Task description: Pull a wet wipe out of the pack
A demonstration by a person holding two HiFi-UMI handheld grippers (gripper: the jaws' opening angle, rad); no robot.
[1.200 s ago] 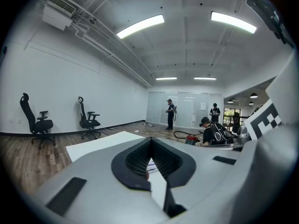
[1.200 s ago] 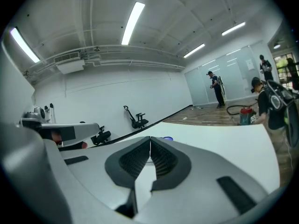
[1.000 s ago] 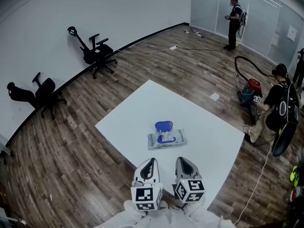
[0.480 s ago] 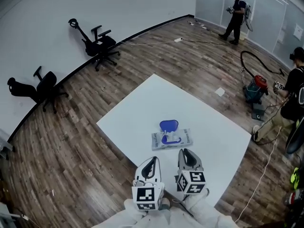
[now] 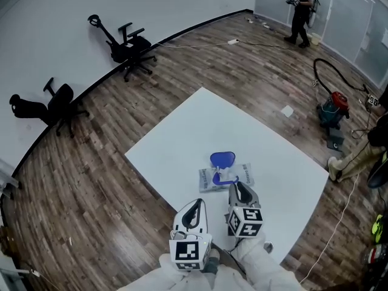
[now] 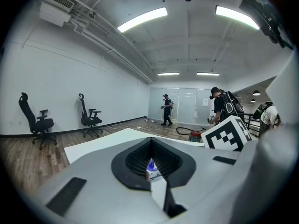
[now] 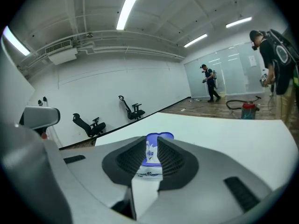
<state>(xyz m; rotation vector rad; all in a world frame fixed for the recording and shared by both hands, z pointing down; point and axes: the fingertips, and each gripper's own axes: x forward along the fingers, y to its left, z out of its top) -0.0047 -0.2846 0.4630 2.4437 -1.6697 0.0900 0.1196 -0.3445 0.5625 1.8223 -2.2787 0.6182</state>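
Observation:
A wet wipe pack [image 5: 227, 176] lies flat on the white table [image 5: 182, 144], its blue lid [image 5: 222, 158] flipped open on the far side. My right gripper [image 5: 237, 187] hovers at the pack's near edge, jaws a narrow slit apart and empty. Between them, the right gripper view shows the pack [image 7: 149, 171] and the lid [image 7: 160, 136] past the right gripper [image 7: 149, 141]. My left gripper [image 5: 195, 205] hangs back to the left, short of the pack, shut and empty. The left gripper [image 6: 149, 143] lets a sliver of the pack [image 6: 152, 171] show.
The table's near corner lies under my arms. Two office chairs [image 5: 130, 50] [image 5: 51, 105] stand by the wall at the left. A red vacuum [image 5: 334, 107] with its hose sits on the wooden floor at the right, and a person [image 5: 301, 8] stands far back.
My right gripper has moved forward up to the pack's near edge. The left gripper has held its place. The head view has shifted, and the crouching person at the right has left the picture.

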